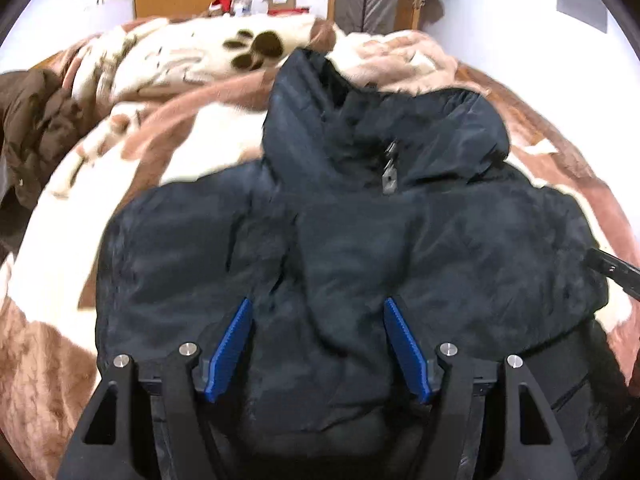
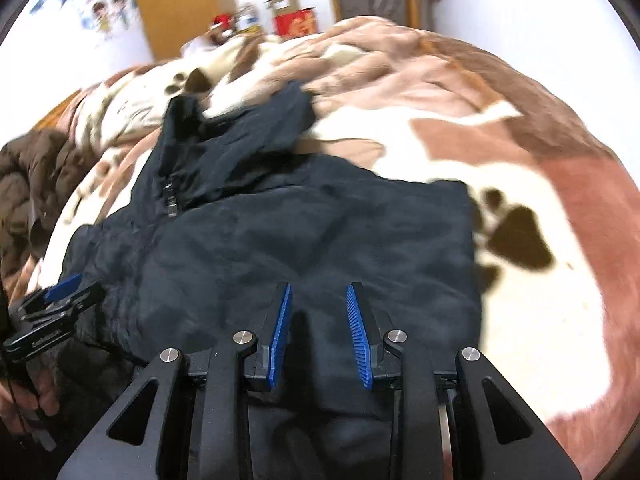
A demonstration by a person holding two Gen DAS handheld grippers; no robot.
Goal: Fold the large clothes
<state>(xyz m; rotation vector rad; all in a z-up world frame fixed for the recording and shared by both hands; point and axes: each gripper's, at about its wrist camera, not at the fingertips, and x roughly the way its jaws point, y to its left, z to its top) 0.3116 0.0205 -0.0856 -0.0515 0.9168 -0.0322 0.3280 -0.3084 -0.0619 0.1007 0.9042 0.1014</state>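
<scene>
A dark navy padded jacket [image 1: 360, 248] lies on the bed, sleeves folded in over its front, collar and zipper pull [image 1: 389, 176] pointing away. My left gripper [image 1: 318, 306] is open just above the jacket's lower middle, holding nothing. My right gripper [image 2: 319, 292] is open, its pads closer together, over the jacket's [image 2: 280, 240] right part near the hem. The left gripper also shows in the right wrist view [image 2: 60, 292], at the jacket's left edge. A bit of the right gripper [image 1: 612, 270] shows at the right edge of the left wrist view.
A brown and cream paw-print blanket [image 1: 192, 128] covers the bed [image 2: 520, 200]. A brown puffer coat [image 1: 36, 132] lies bunched at the left edge. Boxes and small items [image 1: 280, 0] stand by the far wall, between a wooden door and a wardrobe.
</scene>
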